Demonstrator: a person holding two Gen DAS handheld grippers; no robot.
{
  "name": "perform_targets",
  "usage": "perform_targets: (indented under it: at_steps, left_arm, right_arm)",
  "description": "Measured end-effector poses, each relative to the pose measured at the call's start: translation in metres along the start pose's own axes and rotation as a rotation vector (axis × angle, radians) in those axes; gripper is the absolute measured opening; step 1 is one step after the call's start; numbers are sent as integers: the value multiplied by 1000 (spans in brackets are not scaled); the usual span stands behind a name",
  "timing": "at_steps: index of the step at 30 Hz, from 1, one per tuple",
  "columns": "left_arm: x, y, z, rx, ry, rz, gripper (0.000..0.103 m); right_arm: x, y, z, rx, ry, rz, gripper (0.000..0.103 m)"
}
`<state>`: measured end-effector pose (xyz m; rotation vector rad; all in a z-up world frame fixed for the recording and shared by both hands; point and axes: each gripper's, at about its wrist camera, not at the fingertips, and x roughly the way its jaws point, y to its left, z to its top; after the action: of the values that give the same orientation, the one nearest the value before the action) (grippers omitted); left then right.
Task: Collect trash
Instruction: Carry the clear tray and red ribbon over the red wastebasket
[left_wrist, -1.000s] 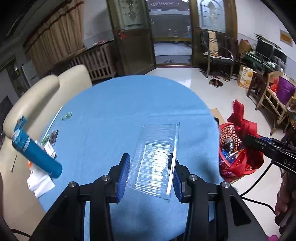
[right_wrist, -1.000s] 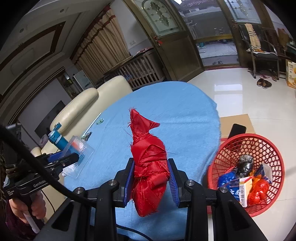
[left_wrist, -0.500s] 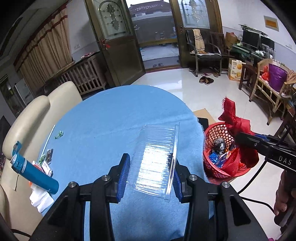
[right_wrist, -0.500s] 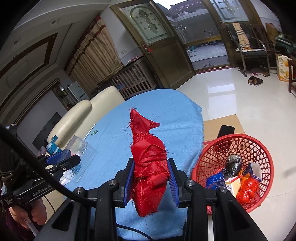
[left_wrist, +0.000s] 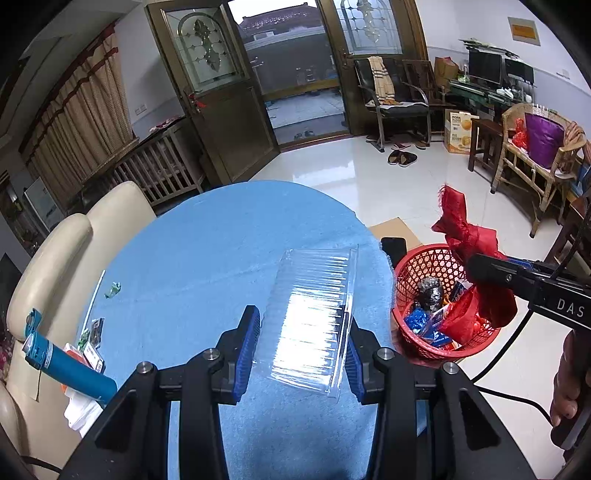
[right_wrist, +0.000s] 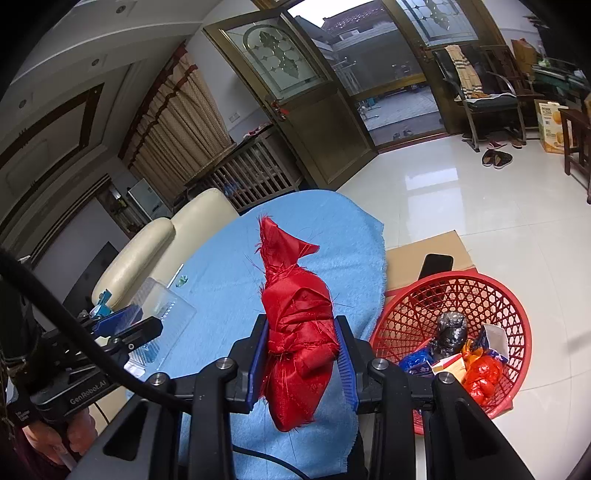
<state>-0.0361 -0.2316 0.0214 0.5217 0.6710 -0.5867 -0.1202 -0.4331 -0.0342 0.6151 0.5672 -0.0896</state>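
Over the last second we note both views shifting toward the red plastic mesh basket (right_wrist: 452, 332): in the right wrist view it has grown and now fills the lower right, and in the left wrist view it has slid from the right edge toward centre right (left_wrist: 436, 295). Grips are unchanged. The left gripper (left_wrist: 301, 349) pinches the clear ribbed plastic tray (left_wrist: 314, 321) by its two long sides, above the blue cloth-covered round table (left_wrist: 207, 251). The right gripper (right_wrist: 301, 358) squeezes the knotted red satin cloth bundle (right_wrist: 295, 332), near the table's edge beside the basket. We judge both items are in transit to the basket; neither is yet over its opening.

Hard to read: the basket's near rim is cut off behind the right gripper's body. The litter at lower left near the blue cylindrical bottle (left_wrist: 66, 369) is too small to identify. The hands appear only at the frame edges.
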Motion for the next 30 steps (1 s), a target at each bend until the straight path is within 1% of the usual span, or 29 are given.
perform_targets:
  at_steps: [6, 30]
  left_arm:
    - [1, 0, 2, 9, 0, 2, 44]
    - [19, -19, 13, 40, 20, -9, 44]
  right_arm:
    - [-2, -3, 1, 8, -3, -4, 37]
    - [-11, -17, 4, 54, -11, -28, 37]
